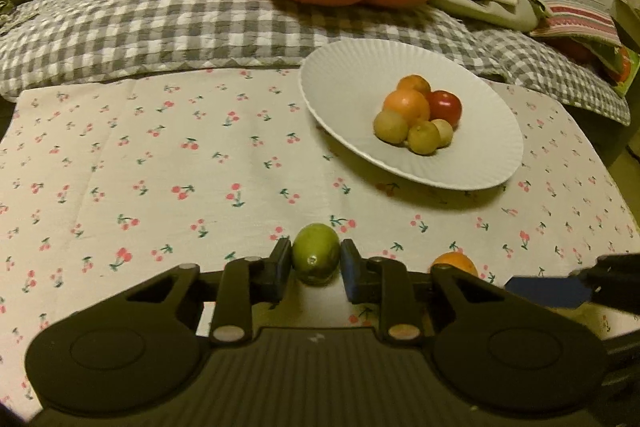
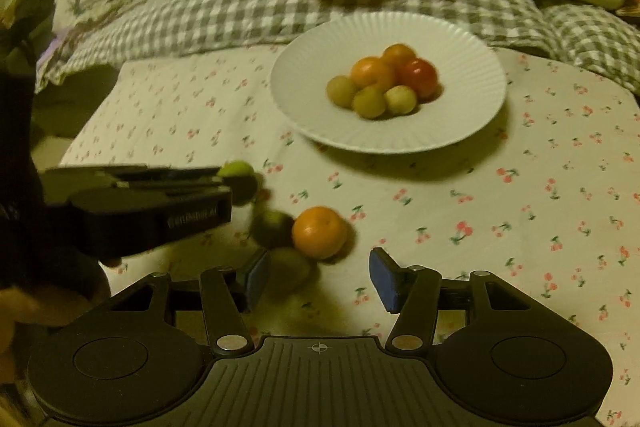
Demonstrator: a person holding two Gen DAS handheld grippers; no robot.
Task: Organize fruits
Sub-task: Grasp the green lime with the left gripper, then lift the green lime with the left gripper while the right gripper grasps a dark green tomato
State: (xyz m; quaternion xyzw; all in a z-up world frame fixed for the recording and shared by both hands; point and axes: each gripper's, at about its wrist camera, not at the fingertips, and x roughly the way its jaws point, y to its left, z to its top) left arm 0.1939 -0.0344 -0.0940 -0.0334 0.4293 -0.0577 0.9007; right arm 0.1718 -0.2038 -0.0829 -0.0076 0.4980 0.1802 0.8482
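Left gripper (image 1: 316,261) jaws clamp green fruit (image 1: 316,259); right gripper (image 2: 316,277) jaws wide, empty; plate (image 2: 472,123) ahead.

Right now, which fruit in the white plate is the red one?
The red fruit sits at the right rear of the pile in the white plate, touching the larger orange fruit. The others there are orange or yellow-green.

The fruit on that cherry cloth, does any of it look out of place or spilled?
Nothing is spilled or damaged. Six fruits sit piled in the white plate, but a few lie loose on the cloth: an orange and blurry green fruits beside it. The left gripper is shut on a green fruit.
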